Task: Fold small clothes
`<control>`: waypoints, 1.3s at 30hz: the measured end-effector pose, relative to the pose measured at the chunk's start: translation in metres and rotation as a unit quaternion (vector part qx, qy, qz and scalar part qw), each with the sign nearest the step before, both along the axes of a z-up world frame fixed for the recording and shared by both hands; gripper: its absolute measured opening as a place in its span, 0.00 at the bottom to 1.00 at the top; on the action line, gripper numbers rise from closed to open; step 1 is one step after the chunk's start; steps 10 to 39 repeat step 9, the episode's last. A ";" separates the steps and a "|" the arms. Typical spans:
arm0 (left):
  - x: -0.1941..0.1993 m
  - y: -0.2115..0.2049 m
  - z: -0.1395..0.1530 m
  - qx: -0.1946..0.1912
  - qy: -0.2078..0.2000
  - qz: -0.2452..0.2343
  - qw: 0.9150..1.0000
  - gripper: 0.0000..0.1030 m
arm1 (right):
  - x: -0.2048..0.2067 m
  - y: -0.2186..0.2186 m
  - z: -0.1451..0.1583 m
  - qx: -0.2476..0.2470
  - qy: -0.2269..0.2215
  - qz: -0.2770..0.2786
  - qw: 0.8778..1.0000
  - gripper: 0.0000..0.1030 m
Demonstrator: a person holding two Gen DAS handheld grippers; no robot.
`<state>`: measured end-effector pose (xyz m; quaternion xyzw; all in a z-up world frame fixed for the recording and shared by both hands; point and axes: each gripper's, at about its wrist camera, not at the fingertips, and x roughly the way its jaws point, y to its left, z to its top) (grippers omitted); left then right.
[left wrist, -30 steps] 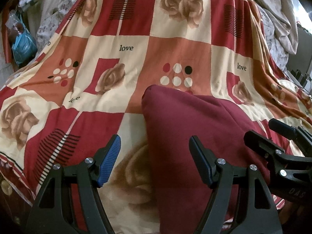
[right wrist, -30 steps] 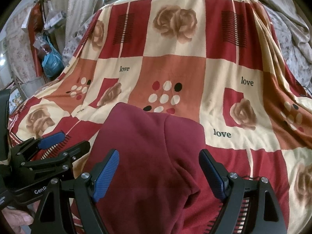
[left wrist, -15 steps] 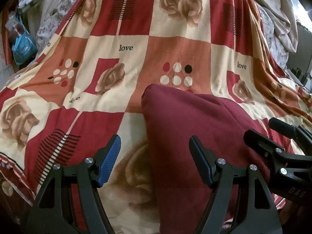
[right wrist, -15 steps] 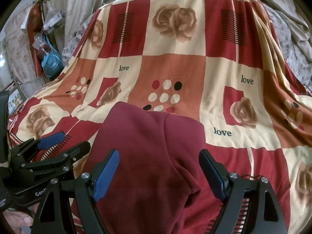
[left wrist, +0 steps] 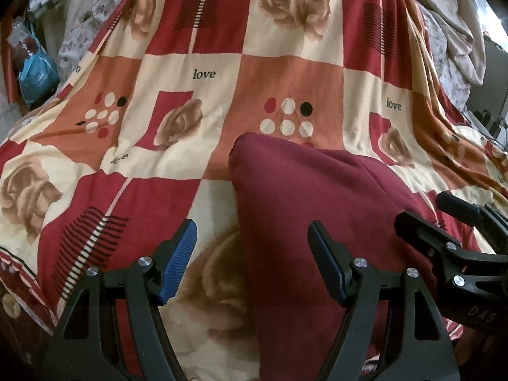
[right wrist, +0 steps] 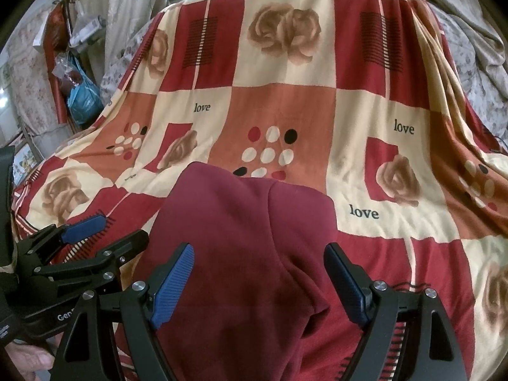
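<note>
Maroon garment point(left wrist: 304, 209) lies folded on the blanket point(left wrist: 197, 63), unmoved this past second — both grippers, left point(left wrist: 252, 263) and right point(right wrist: 258, 282), hover spread apart, empty.

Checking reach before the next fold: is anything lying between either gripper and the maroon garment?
Nothing visible. The maroon garment lies bare on the patterned blanket, directly under the open right gripper and partly under the open left gripper.

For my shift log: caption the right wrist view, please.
Open right hand-held gripper poised over a folded maroon garment on a rose-patterned blanket.
</note>
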<state>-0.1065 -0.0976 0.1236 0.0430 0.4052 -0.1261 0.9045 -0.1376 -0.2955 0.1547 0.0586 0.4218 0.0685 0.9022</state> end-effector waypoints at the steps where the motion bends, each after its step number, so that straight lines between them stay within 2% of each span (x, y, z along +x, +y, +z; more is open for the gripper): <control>1: 0.001 0.000 -0.001 -0.001 0.001 -0.001 1.000 0.71 | 0.000 0.001 -0.001 0.000 0.001 0.000 1.000 0.79; 9: 0.001 -0.001 -0.002 0.004 -0.005 -0.015 1.000 0.71 | -0.003 0.003 -0.004 0.000 0.004 -0.001 1.000 0.80; 39: 0.001 -0.001 -0.002 0.004 -0.005 -0.015 1.000 0.71 | -0.003 0.003 -0.004 0.000 0.004 -0.001 1.000 0.80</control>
